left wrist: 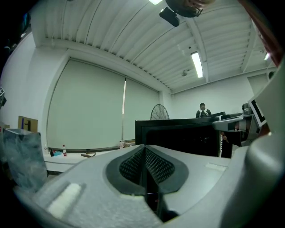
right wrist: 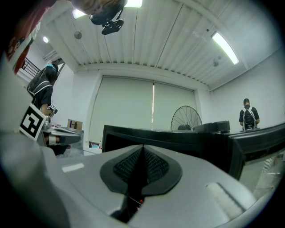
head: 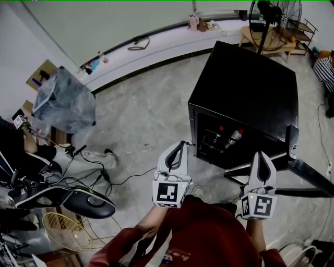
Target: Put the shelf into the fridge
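The black fridge [head: 245,88] stands on the pale stone floor [head: 141,109], just beyond the two grippers, with its door [head: 293,142] swung open to the right. Two bottles [head: 234,137] stand inside its dark interior. The inside is too dark to make out the shelf, and neither gripper carries it. A person in red sleeves holds the left gripper [head: 182,143] near the fridge's left front corner and the right gripper [head: 259,154] before the open front, both pointing level toward the fridge. In the left gripper view the ribbed pads [left wrist: 156,165] meet along a single seam with nothing between them, and the fridge's black front fills the middle distance. In the right gripper view the pads [right wrist: 156,165] are likewise pressed together and empty, and the fridge's top edge runs across behind them. A standing fan [head: 272,14] rises behind the fridge at the far right. A low white ledge [head: 162,48] curves along the far wall. A grey plastic bag [head: 65,101] sits at the left, well apart from the fridge, and black cables [head: 107,174] trail over the floor near the person's left.
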